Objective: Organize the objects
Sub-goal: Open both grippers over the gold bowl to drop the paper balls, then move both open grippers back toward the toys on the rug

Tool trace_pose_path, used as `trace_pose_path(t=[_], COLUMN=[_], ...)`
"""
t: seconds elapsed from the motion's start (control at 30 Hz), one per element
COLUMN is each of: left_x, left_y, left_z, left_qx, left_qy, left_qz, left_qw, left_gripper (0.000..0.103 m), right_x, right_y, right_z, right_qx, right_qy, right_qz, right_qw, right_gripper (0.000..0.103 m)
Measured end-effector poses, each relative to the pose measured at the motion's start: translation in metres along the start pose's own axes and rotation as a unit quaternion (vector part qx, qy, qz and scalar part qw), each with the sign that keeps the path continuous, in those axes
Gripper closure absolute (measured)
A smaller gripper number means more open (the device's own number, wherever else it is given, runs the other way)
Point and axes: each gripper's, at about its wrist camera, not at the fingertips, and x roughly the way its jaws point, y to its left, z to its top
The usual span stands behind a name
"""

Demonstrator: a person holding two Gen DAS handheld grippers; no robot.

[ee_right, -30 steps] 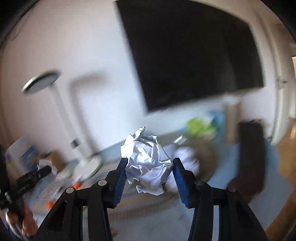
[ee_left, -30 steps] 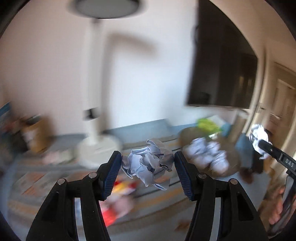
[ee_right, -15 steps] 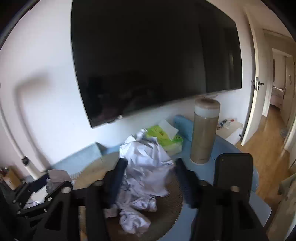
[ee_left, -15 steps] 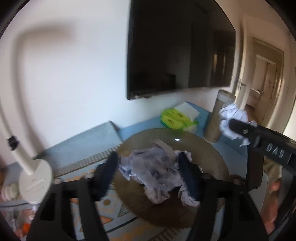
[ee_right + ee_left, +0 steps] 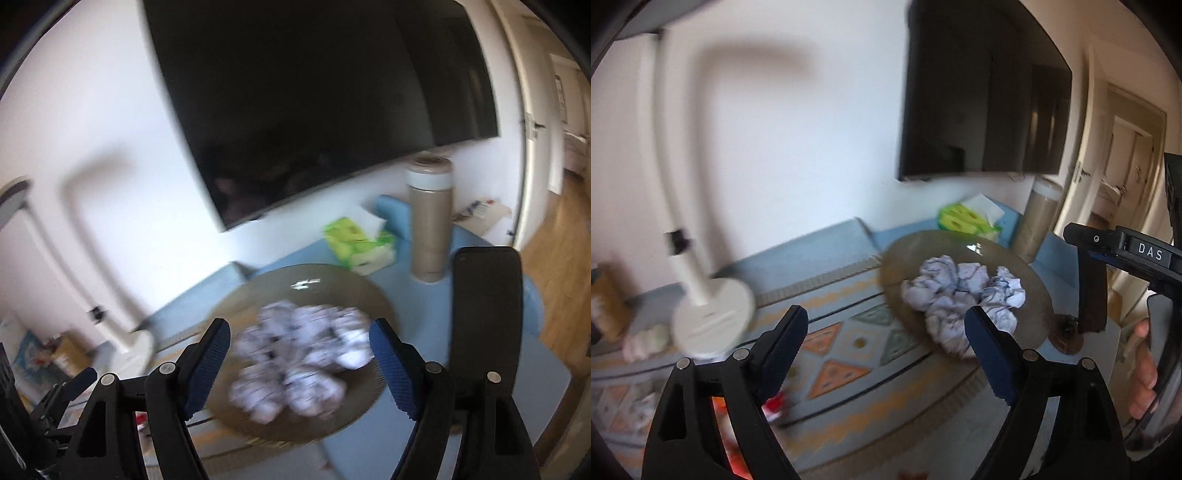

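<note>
Several crumpled white paper balls (image 5: 960, 295) lie heaped in a round brownish tray (image 5: 912, 251) on a blue surface. My left gripper (image 5: 886, 325) hovers to the left of the tray over a patterned mat; its jaws are opening with nothing between them. In the right wrist view, my right gripper (image 5: 299, 336) hangs above the blurred paper balls (image 5: 295, 365) in the tray (image 5: 314, 273); its jaws are also opening, and the pads touch nothing. A hand (image 5: 1145, 365) holding the right gripper's handle shows at the right edge of the left wrist view.
A dark screen (image 5: 314, 110) hangs on the white wall. Behind the tray are a green tissue pack (image 5: 354, 240) and a tall brown roll (image 5: 430, 221). A black slab (image 5: 487, 314) stands right of the tray. A white lamp base (image 5: 713, 321) sits on the left.
Both grippers held a crumpled paper ball a second ago; both have let go and their jaws have spread. The balls now lie in the tray. The left gripper has pulled away to the left.
</note>
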Motion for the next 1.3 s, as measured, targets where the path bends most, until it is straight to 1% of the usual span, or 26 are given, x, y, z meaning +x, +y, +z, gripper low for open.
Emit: trace_pose_path(t=[0.03, 0.07, 0.13, 0.17, 0.2, 0.23, 0.27, 0.3, 0.33, 0.37, 0.4, 0.43, 0.5, 0.53, 0.6, 0.63, 0.7, 0.73, 0.77, 0.8, 0.87, 0.93, 1.0, 1.13, 1.3], left_x=[-0.021, -0.035, -0.064, -0.079, -0.090, -0.100, -0.105, -0.110, -0.119, -0.123, -0.127, -0.131, -0.133, -0.133, -0.133, -0.133, -0.130, -0.128, -0.124, -0.126, -0.132, -0.130, -0.129, -0.126, -0.126], left_y=[0.012, 0.020, 0.043, 0.056, 0.069, 0.087, 0.100, 0.115, 0.138, 0.152, 0.170, 0.185, 0.208, 0.224, 0.241, 0.248, 0.259, 0.259, 0.266, 0.270, 0.267, 0.268, 0.267, 0.261, 0.259], left_z=[-0.006, -0.011, -0.024, -0.033, -0.042, -0.054, -0.064, -0.075, -0.094, -0.106, -0.123, -0.137, -0.159, -0.173, -0.188, -0.195, -0.210, -0.214, -0.216, -0.216, -0.217, -0.217, -0.218, -0.217, -0.217], left_qx=[-0.008, -0.016, -0.033, -0.043, -0.053, -0.067, -0.078, -0.091, -0.110, -0.118, -0.122, -0.127, -0.137, -0.157, -0.186, -0.197, -0.204, -0.206, -0.222, -0.231, -0.236, -0.240, -0.238, -0.225, -0.223], left_qy=[-0.012, -0.019, -0.040, -0.054, -0.060, -0.058, -0.055, -0.054, -0.053, -0.049, -0.041, -0.032, -0.014, 0.000, 0.005, 0.005, 0.007, 0.008, 0.026, 0.017, 0.003, 0.004, 0.004, 0.007, 0.009], left_qz=[0.012, 0.020, 0.041, 0.071, 0.109, 0.167, 0.197, 0.217, 0.248, 0.270, 0.299, 0.320, 0.343, 0.348, 0.339, 0.334, 0.328, 0.327, 0.313, 0.301, 0.299, 0.290, 0.289, 0.288, 0.286], left_qw=[0.9998, 0.9995, 0.9978, 0.9950, 0.9909, 0.9820, 0.9757, 0.9704, 0.9611, 0.9544, 0.9456, 0.9385, 0.9290, 0.9241, 0.9222, 0.9218, 0.9222, 0.9222, 0.9230, 0.9250, 0.9244, 0.9266, 0.9271, 0.9308, 0.9321], left_gripper=[0.015, 0.008, 0.000, 0.000, 0.000, 0.000, 0.000, 0.000, 0.000, 0.000, 0.000, 0.000, 0.000, 0.000, 0.001, 0.001, 0.001, 0.001, 0.001, 0.001, 0.001, 0.001, 0.001, 0.001, 0.001], right_x=[-0.008, -0.014, -0.029, -0.033, -0.038, -0.042, -0.044, -0.044, -0.041, -0.037, -0.030, -0.023, -0.008, 0.001, 0.010, 0.020, 0.035, 0.042, 0.044, 0.046, 0.048, 0.054, 0.054, 0.058, 0.060], right_y=[0.012, 0.024, 0.051, 0.063, 0.075, 0.088, 0.097, 0.108, 0.119, 0.130, 0.141, 0.153, 0.171, 0.181, 0.189, 0.193, 0.195, 0.197, 0.199, 0.202, 0.206, 0.210, 0.215, 0.223, 0.222], right_z=[-0.005, -0.009, -0.023, -0.030, -0.039, -0.049, -0.059, -0.070, -0.082, -0.093, -0.105, -0.120, -0.148, -0.165, -0.186, -0.195, -0.207, -0.214, -0.217, -0.217, -0.219, -0.223, -0.224, -0.230, -0.230], right_qx=[-0.012, -0.025, -0.055, -0.066, -0.074, -0.077, -0.074, -0.071, -0.072, -0.076, -0.085, -0.097, -0.123, -0.137, -0.145, -0.145, -0.140, -0.143, -0.150, -0.160, -0.170, -0.183, -0.197, -0.222, -0.221], right_qy=[-0.004, -0.007, -0.016, -0.022, -0.027, -0.031, -0.032, -0.029, -0.020, -0.008, 0.004, 0.013, 0.019, 0.013, 0.000, 0.008, 0.027, 0.035, 0.041, 0.046, 0.047, 0.057, 0.056, 0.063, 0.072], right_qz=[0.009, 0.016, 0.036, 0.046, 0.060, 0.077, 0.092, 0.109, 0.126, 0.138, 0.143, 0.143, 0.134, 0.124, 0.101, 0.088, 0.090, 0.084, 0.071, 0.061, 0.063, 0.047, 0.042, 0.036, 0.037], right_qw=[1.000, 1.000, 0.998, 0.997, 0.995, 0.994, 0.993, 0.991, 0.989, 0.988, 0.986, 0.985, 0.983, 0.983, 0.984, 0.985, 0.986, 0.986, 0.985, 0.984, 0.982, 0.980, 0.978, 0.972, 0.972], right_gripper=[0.024, 0.018, 0.010, 0.010, 0.010, 0.010, 0.010, 0.009, 0.007, 0.002, 0.000, 0.000, 0.000, 0.000, 0.000, 0.000, 0.000, 0.000, 0.000, 0.000, 0.000, 0.000, 0.000, 0.000, 0.000])
